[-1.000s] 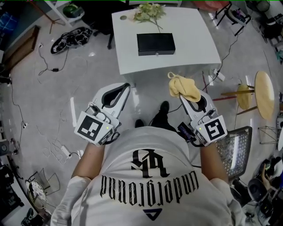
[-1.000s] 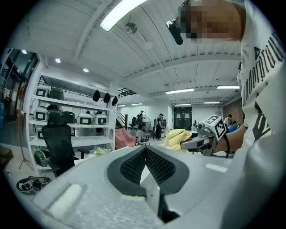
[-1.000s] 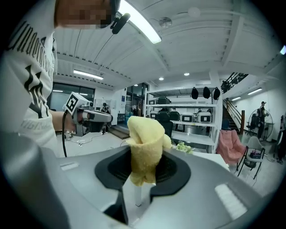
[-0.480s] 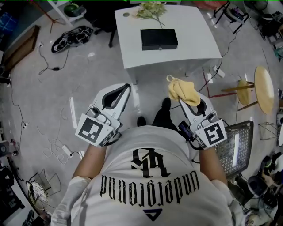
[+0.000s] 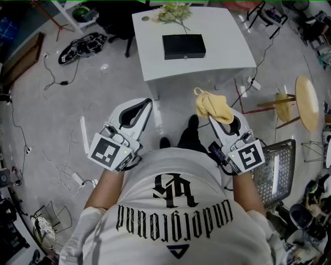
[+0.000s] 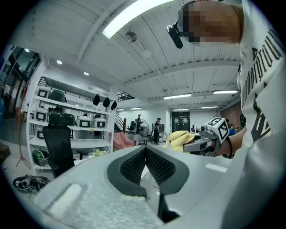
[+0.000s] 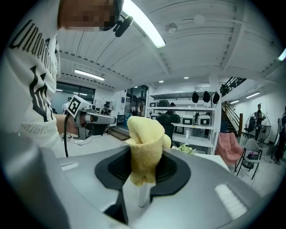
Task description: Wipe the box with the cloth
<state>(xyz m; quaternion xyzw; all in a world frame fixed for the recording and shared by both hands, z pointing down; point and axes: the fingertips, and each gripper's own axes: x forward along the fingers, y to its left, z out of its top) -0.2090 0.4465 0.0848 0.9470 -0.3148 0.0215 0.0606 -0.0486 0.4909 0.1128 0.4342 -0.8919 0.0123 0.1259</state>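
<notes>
Carrying the cloth [image 5: 213, 105] clamped in right gripper [image 5: 226, 118] jaws toward the box [image 5: 183, 46] for wiping; left gripper [image 5: 135, 109] jaws are together, empty.

Bare floor [image 5: 108, 77] ahead up to table [image 5: 227, 52]; free room around box [image 5: 183, 46]; flowers [image 5: 173, 13] crowd behind it.

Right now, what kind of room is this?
Probably a workshop or lab, not a home: white shelves loaded with boxy machines, loose cables trailing across the grey floor, and a black office chair.
</notes>
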